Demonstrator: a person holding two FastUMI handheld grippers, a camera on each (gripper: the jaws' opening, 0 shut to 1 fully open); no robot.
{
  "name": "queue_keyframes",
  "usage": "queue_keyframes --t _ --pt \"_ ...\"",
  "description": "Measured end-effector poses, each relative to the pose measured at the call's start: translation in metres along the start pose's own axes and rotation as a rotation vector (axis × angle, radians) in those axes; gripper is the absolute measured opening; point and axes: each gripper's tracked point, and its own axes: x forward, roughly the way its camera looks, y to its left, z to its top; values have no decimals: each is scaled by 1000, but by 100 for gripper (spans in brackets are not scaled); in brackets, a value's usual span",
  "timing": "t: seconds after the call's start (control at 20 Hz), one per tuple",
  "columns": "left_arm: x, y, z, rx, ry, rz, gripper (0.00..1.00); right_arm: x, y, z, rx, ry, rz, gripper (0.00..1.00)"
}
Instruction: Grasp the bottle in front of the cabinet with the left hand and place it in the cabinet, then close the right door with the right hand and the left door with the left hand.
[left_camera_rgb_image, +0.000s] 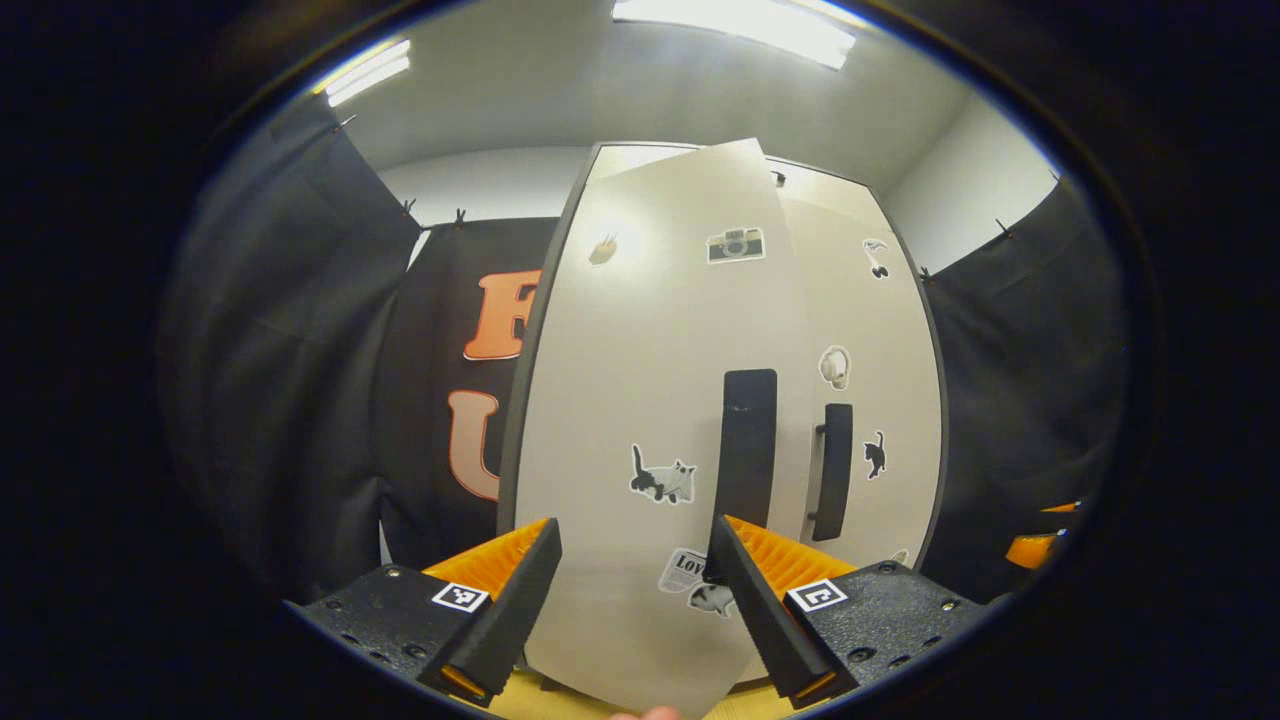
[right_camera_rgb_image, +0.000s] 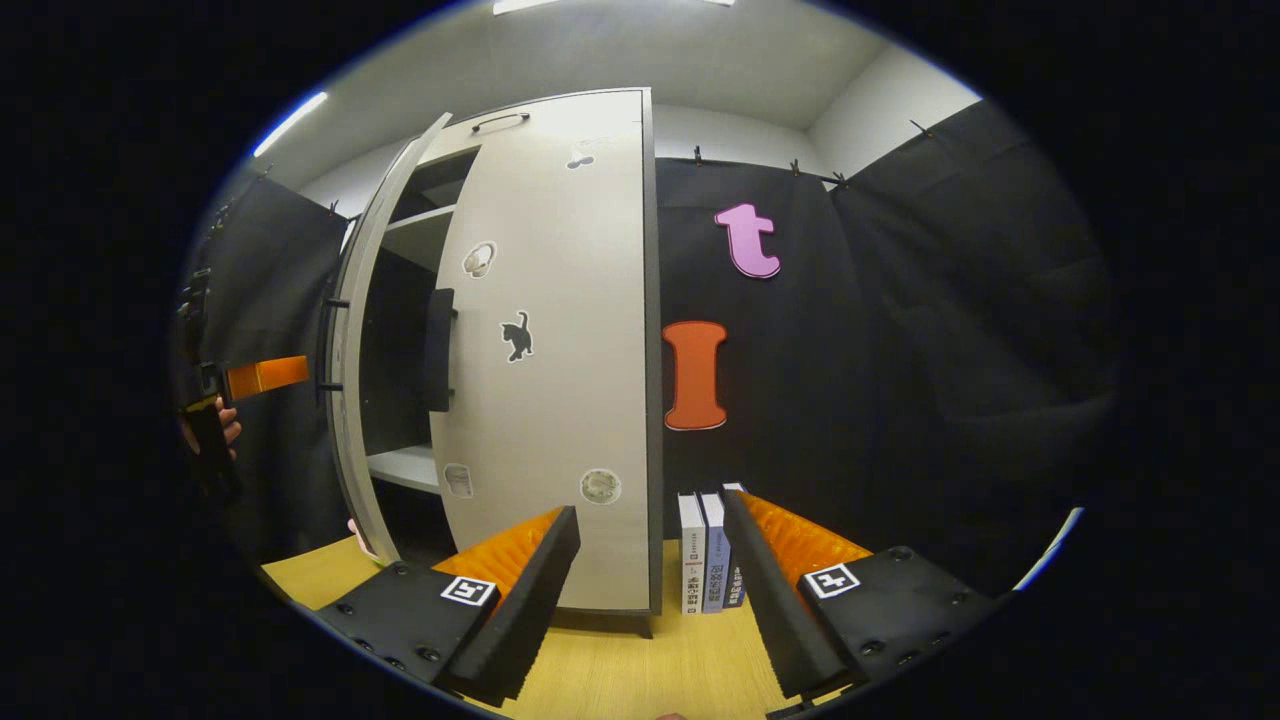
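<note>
Cabinet (right_camera_rgb_image: 545, 330) stands on the wooden table (right_camera_rgb_image: 640, 670), its right door (right_camera_rgb_image: 560, 400) shut and left door (left_camera_rgb_image: 650, 420) ajar. Left gripper (left_camera_rgb_image: 635, 545) faces that door, fingers spread, holding nothing. Right gripper (right_camera_rgb_image: 650, 535) is likewise released, near upright books (right_camera_rgb_image: 705, 550).

The left gripper (left_camera_rgb_image: 635, 560), fingers spread and empty, faces the cabinet's left door (left_camera_rgb_image: 650, 400), ajar beside the shut right door (left_camera_rgb_image: 870, 400).
</note>
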Motion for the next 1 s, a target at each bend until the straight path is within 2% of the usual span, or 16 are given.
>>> queue_keyframes --t 0.5,0.75,1.0 --pt "64 -28 -9 -33 4 -45 93 -18 -35 -7 60 17 -114 96" --pt "90 -39 -14 -15 -3 -52 92 -21 -39 -6 64 21 -125 96" --pt "92 -37 -18 -37 -20 -28 94 -25 -31 -2 39 20 -92 96"
